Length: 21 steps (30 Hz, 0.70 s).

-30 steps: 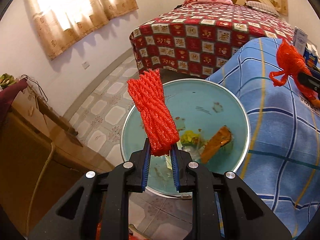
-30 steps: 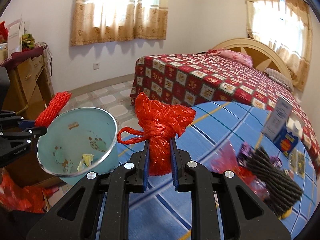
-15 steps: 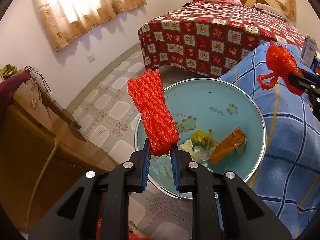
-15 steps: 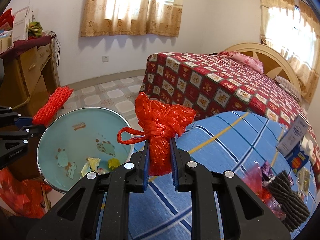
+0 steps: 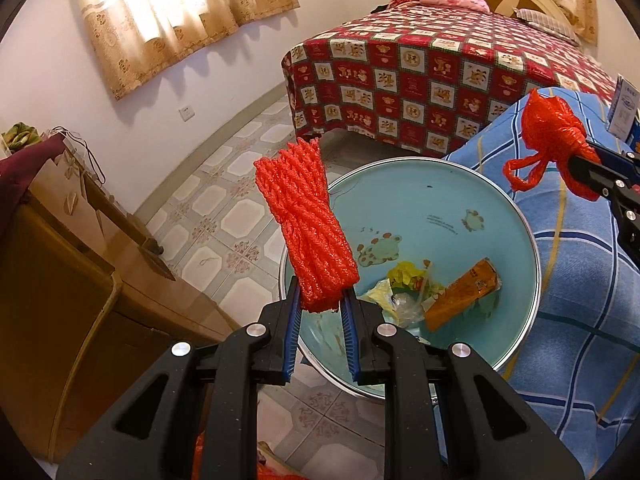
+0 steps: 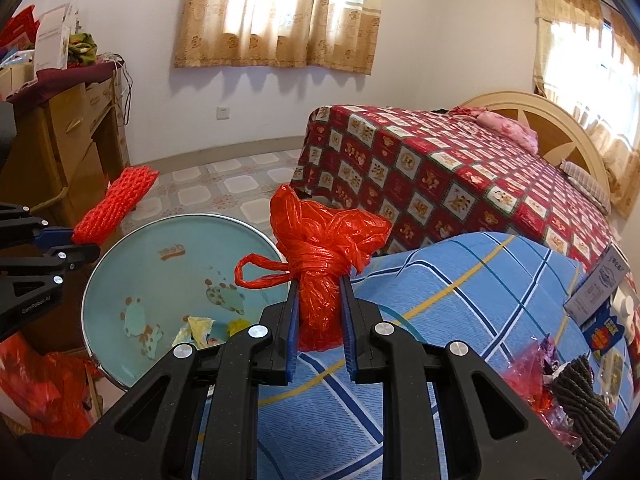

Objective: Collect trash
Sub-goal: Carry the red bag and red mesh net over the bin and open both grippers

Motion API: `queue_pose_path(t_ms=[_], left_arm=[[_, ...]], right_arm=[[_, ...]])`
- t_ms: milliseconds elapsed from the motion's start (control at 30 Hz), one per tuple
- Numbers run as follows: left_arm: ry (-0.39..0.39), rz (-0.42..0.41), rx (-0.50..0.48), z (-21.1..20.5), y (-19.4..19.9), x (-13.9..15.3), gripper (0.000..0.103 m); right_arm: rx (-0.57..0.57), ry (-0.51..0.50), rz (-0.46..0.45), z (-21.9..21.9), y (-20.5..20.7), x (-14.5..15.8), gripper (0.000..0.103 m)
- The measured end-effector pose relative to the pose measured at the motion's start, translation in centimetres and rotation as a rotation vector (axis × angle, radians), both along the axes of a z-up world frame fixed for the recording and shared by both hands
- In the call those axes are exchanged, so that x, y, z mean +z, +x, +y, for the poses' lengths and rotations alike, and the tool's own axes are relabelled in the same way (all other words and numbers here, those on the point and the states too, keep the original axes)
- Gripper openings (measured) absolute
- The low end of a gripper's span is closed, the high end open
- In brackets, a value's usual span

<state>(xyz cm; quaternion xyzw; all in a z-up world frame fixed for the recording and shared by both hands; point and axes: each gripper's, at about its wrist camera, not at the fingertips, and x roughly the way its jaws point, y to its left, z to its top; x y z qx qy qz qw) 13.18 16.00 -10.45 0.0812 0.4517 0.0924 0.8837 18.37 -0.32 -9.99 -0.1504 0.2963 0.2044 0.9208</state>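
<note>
Red foam netting sits clamped in our left gripper above the bin rim; our right gripper pinches a knotted bag over the blue bedcover's edge. If released here, the bag likely misses the bin.

"GenRobot.AI" — on left gripper

A blue checked bedspread carries boxes and wrappers.
</note>
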Motion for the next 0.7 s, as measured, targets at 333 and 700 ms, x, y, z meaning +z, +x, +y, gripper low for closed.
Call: queue_pose_path(t_ms=[333,700], left_arm=[[-0.002,0.0,-0.001,0.07,-0.01,0.02,0.019],[-0.004,0.001,0.001,0.17,-0.02,0.02,0.019]], right_arm=[[0.011,0.002,-0.003,0.49,-0.35,0.19,0.019],[0.03,0.003,-0.004,0.91,-0.71,0.32,0.019]])
